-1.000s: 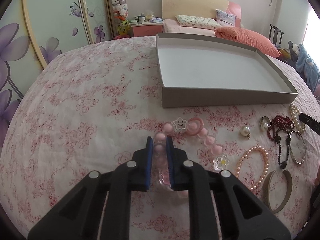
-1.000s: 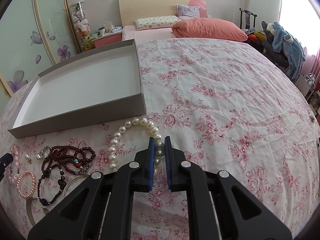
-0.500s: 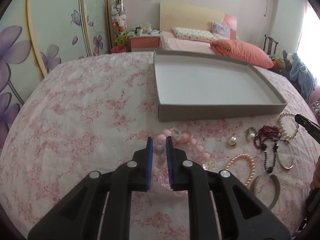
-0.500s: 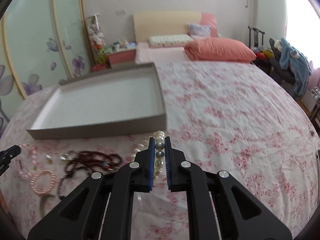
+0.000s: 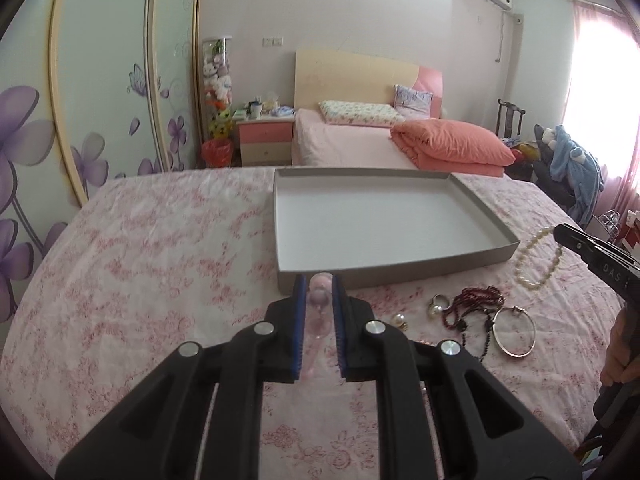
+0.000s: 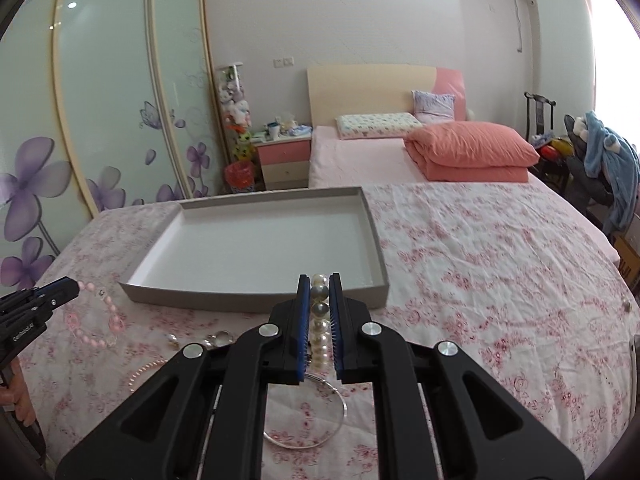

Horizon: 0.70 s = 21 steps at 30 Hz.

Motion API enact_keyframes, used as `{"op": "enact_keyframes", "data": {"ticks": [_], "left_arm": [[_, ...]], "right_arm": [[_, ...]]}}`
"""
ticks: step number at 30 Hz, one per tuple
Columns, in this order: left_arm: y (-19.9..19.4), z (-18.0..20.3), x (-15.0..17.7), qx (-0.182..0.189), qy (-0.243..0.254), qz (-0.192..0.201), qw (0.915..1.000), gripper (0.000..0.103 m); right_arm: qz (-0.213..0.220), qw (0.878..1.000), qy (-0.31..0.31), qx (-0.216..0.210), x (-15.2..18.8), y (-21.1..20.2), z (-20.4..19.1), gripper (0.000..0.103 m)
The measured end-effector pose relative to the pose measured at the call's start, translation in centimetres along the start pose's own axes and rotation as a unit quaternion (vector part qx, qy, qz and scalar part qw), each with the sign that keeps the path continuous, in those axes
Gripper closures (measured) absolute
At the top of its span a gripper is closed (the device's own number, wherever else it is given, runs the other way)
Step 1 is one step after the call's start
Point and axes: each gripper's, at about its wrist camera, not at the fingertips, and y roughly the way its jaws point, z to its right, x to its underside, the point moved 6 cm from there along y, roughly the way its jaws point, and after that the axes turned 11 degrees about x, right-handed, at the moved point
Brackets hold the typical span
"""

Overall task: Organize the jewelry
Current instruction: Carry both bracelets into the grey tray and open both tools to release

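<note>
My left gripper (image 5: 318, 286) is shut on a pink bead bracelet (image 5: 318, 312), lifted off the floral bedspread; from the right wrist view that bracelet (image 6: 98, 320) dangles from the left gripper (image 6: 70, 286). My right gripper (image 6: 319, 282) is shut on a white pearl necklace (image 6: 319, 320), which hangs in a loop (image 5: 536, 260) below the right gripper (image 5: 560, 232) in the left wrist view. An empty grey cardboard tray (image 5: 384, 216) (image 6: 256, 240) lies flat just beyond both grippers.
On the bedspread lie a dark red bead string (image 5: 476, 308), a silver bangle (image 5: 516, 332) (image 6: 304, 412), a ring (image 5: 438, 302), a pearl earring (image 5: 398, 320) and a pink pearl bracelet (image 6: 148, 368). A second bed with an orange duvet (image 5: 452, 148) stands behind.
Both grippers rose and tilted up, lifting the pink bracelet and the pearl necklace off the bedspread. The tray now sits closer ahead of the fingertips.
</note>
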Motion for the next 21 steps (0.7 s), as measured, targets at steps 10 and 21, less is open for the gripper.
{"op": "enact_keyframes", "data": {"ticks": [10,21], "left_arm": [[-1.1,1.1,-1.8,0.005,0.013,0.029,0.9995,0.089],[-0.3,2.6,-4.8,0.004,0.028,0.053,0.9982,0.089]], "right_arm": [[0.024,0.999,-0.007,-0.023,-1.2,-1.6,-1.6,0.092],[0.044,0.998,-0.013,-0.031,-2.8,-1.3,-2.9,0.092]]}}
